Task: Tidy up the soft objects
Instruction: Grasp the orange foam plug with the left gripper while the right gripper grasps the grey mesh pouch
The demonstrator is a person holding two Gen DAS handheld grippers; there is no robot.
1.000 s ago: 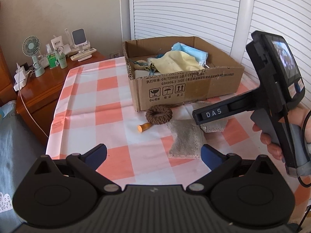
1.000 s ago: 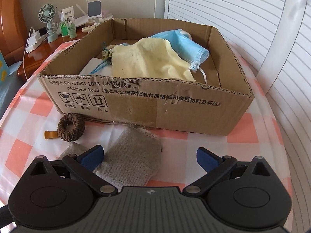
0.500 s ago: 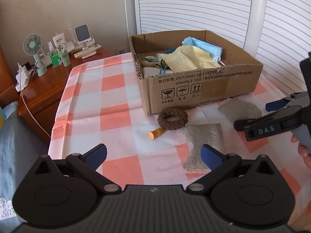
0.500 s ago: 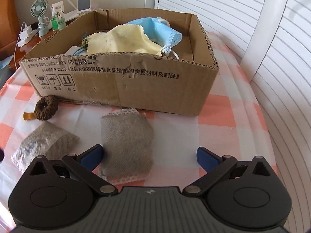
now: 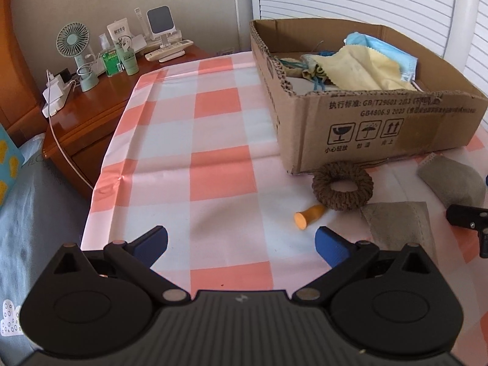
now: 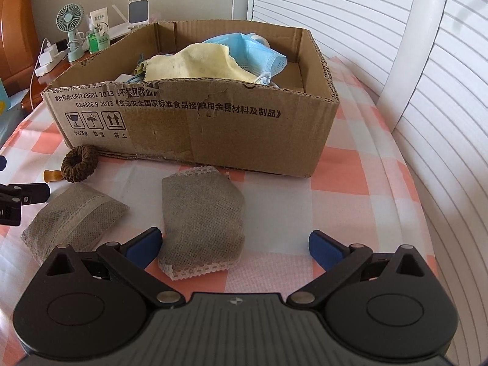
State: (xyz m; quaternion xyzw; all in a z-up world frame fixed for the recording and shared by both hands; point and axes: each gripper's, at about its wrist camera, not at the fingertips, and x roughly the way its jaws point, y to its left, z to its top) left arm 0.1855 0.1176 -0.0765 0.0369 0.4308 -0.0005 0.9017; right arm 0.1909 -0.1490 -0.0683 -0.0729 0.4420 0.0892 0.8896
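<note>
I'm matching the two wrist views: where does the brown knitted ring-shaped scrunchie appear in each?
Left wrist: the brown knitted ring-shaped scrunchie lies right of centre, just in front of the box's near corner.
Right wrist: it lies at the left edge, below the box's printed symbols.
Shared landmark: the open cardboard box, directly behind it in both.

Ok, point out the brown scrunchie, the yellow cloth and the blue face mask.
brown scrunchie (image 5: 342,185): left wrist view, its knitted ring.
yellow cloth (image 6: 195,64): right wrist view, middle of the fabric.
blue face mask (image 6: 259,56): right wrist view, pleated front.
</note>
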